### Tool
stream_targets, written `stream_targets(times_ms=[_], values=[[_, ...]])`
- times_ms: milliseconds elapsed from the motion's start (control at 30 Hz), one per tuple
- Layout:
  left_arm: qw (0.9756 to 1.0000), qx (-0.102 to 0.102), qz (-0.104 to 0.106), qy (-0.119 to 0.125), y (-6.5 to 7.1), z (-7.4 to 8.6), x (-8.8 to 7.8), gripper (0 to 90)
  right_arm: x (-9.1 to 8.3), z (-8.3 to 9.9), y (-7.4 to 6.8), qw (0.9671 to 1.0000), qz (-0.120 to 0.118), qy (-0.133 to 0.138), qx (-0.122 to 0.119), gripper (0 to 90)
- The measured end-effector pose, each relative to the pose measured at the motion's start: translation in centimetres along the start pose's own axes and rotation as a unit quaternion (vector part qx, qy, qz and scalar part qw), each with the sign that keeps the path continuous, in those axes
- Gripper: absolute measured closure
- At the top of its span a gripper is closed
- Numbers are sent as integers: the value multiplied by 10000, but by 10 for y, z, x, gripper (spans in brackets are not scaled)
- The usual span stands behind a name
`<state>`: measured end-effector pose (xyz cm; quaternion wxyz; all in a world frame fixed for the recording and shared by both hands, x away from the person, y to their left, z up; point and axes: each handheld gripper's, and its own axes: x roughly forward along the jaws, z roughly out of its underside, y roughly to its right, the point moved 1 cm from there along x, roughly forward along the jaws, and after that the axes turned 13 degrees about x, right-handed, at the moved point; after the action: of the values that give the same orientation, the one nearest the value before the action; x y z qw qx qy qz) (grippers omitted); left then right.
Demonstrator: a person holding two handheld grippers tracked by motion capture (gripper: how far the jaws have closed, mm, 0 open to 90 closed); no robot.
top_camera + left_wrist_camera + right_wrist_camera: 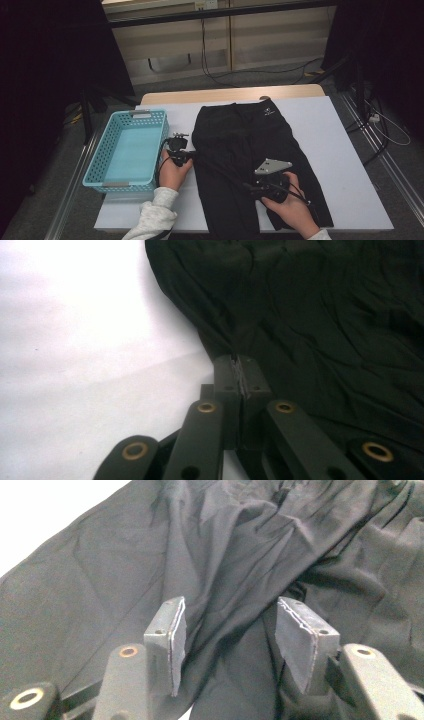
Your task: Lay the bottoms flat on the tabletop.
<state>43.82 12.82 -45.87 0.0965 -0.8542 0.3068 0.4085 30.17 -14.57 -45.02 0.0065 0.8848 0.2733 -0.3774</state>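
High view shows the black fabric trousers (250, 160) spread flat, unfolded, beside the empty turquoise plastic basket (131, 150). Left gripper (239, 371) pinches their edge between closed fingers; right gripper (230, 640) hovers with fingers half-spread above the cloth, so folding looks barely begun.

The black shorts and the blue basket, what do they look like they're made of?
The black shorts look like a thin, soft, matte woven or knit fabric: they crease and fold easily; the exact fibre can't be told. The blue basket looks like moulded plastic with a slight sheen, its walls a regular grid of holes.

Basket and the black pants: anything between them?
Only the left gripper, shut on the pants edge beside the basket; otherwise bare white table, per the high view.
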Motion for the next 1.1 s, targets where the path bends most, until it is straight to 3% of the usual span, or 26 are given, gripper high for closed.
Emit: stream_targets(times_ms=[200,367,600,733,767,833,933,1100], values=[[9999,-64,-80,19,-7,0,-4,895,5,-3,3,10000,16,-9,-13,450],[9999,10,-172,11,-9,-1,-7,896,7,-5,5,10000,40,13,39,465],[9990,84,-392,197,-13,-7,-17,896,7,-7,7,9999,53,27,95,486],[9991,149,-340,218,-11,-6,-15,878,7,-7,8,9999,52,41,98,486],[9990,150,-354,212,-11,-5,-13,848,6,-7,9,9999,62,43,110,486],[9991,77,-346,215,-11,-2,-12,681,4,-8,12,9998,76,50,152,484],[9992,68,-325,217,-11,2,-15,506,-1,-8,17,9997,100,113,208,473],[9997,130,-224,30,-1,14,-22,457,-14,-8,35,9985,266,273,405,441]])
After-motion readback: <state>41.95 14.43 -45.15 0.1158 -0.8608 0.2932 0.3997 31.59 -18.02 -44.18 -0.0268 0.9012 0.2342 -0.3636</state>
